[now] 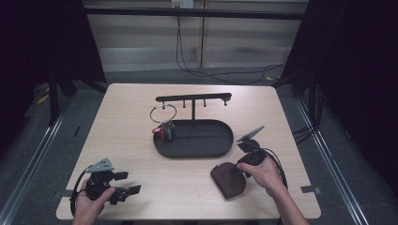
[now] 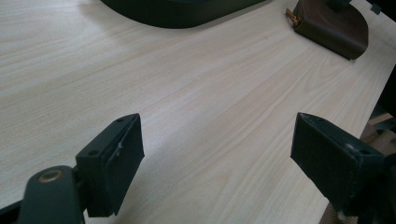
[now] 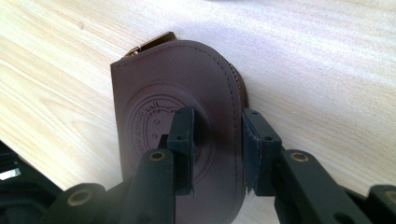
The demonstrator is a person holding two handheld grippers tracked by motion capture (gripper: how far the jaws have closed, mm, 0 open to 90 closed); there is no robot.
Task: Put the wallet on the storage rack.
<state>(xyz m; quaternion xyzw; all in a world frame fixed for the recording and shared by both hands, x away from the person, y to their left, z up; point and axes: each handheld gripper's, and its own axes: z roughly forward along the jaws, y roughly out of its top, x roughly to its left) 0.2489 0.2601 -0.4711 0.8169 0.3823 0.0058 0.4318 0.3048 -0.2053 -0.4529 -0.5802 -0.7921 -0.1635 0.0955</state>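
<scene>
Seen from above: a pale rectangular wooden table (image 1: 141, 154) with a light grain, set on grey floor between dark curtains. Near its centre, a shallow black oval metal tray (image 1: 220, 140) carrying an upright post and a horizontal black bar with small pegs (image 1: 193, 98). Hanging from the bar's left end, a thin wire ring with a bunch of red, blue and dark keys (image 1: 164, 129), dangling at the tray's left rim. Toward the near right edge, lying flat on the wood and well apart from the tray, a dark brown leather pouch with one straight side and one rounded side (image 1: 227, 179). On it, the right gripper (image 1: 236, 172), black, with a grey three-cornered plate, held in a hand from the lower right. At the near left corner, the left gripper (image 1: 130, 183), also held in a hand, low over bare wood. From the right gripper view: the pouch (image 3: 187, 93) close up, showing an embossed round seal, stitching along the curved edge and a brass zip end at the straight side's far corner; the right gripper (image 3: 217, 149) pointing down with jaws narrowly apart above the seal, tips at the leather surface, actual contact or clamping impossible to tell. From the left gripper view: the left gripper (image 2: 217, 156) with jaws spread wide, nothing between them but table grain; far off at the upper right, the pouch (image 2: 336, 28) with its gold zip end, and at the top the tray's dark rim (image 2: 177, 14).
</scene>
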